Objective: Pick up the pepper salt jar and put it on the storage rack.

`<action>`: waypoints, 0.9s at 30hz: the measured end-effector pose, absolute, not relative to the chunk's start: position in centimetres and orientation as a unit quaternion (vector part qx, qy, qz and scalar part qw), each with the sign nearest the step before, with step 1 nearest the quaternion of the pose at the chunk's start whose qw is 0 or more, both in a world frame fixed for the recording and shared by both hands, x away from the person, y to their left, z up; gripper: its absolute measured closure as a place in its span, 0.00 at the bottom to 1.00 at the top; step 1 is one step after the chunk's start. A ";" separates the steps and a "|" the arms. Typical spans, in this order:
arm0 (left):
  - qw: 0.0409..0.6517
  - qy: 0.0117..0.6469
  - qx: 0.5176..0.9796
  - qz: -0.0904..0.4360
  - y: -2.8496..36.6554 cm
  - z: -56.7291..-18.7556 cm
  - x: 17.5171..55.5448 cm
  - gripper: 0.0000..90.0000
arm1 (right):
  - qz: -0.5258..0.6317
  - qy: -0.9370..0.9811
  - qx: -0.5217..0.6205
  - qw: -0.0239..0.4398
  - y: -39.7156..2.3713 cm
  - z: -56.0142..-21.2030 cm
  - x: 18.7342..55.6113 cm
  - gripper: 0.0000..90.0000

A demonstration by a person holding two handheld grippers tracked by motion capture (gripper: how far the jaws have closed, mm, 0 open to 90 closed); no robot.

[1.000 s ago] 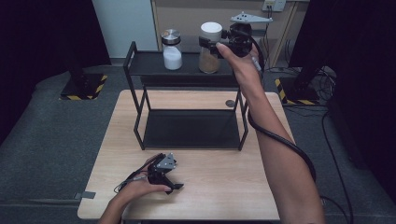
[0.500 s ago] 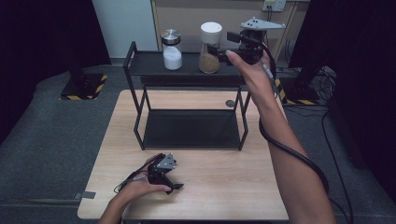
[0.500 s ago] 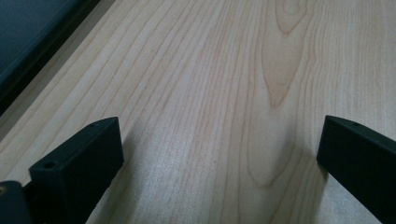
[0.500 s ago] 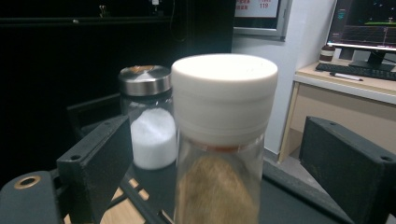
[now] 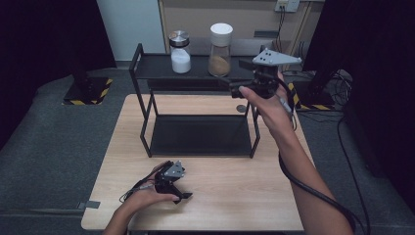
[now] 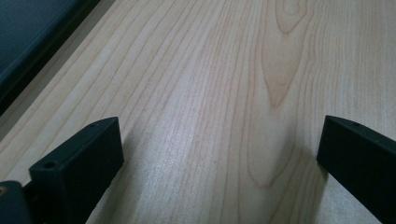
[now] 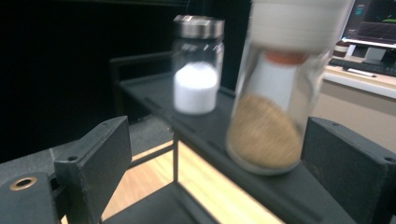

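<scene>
On the black metal shelf point(image 5: 195, 66), your right hand-held gripper point(image 5: 247, 78) gapes beside the brown-grain jar point(image 5: 220, 49). Your left hand-held gripper point(image 5: 178, 192), jaws apart, rests on the pale wood-grain surface point(image 5: 235, 181).

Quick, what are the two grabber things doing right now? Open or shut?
Left gripper: open, holding nothing, resting low on the wooden table.
Right gripper: open, holding nothing, raised beside the brown-filled jar on the black shelf.

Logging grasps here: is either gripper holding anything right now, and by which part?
Nothing is held. The right gripper is open, short of the brown jar; the left gripper is open over bare table.
</scene>
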State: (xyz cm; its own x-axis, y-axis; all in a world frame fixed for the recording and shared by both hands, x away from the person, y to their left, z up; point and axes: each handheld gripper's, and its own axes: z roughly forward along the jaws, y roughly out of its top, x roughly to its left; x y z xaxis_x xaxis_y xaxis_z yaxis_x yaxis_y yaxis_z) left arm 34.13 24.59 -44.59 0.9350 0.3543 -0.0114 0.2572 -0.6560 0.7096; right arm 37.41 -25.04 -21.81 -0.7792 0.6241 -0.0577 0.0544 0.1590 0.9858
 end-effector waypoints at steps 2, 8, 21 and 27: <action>0.381 0.170 0.907 0.064 24.6 -44.6 34.1 0.00 | 0.599 0.730 0.233 0.234 -24.9 -22.4 36.9 0.11; 0.380 0.169 0.907 0.064 24.6 -44.6 34.1 0.00 | 0.589 0.742 0.228 0.226 -25.0 -24.5 35.7 0.10; 0.380 0.170 0.907 0.064 24.6 -44.6 34.1 0.00 | 0.543 0.782 0.228 0.201 -25.4 -30.6 32.2 0.10; 0.380 0.171 0.907 0.065 24.6 -44.6 34.0 0.00 | 0.515 0.801 0.245 0.181 -25.8 -33.6 31.7 0.10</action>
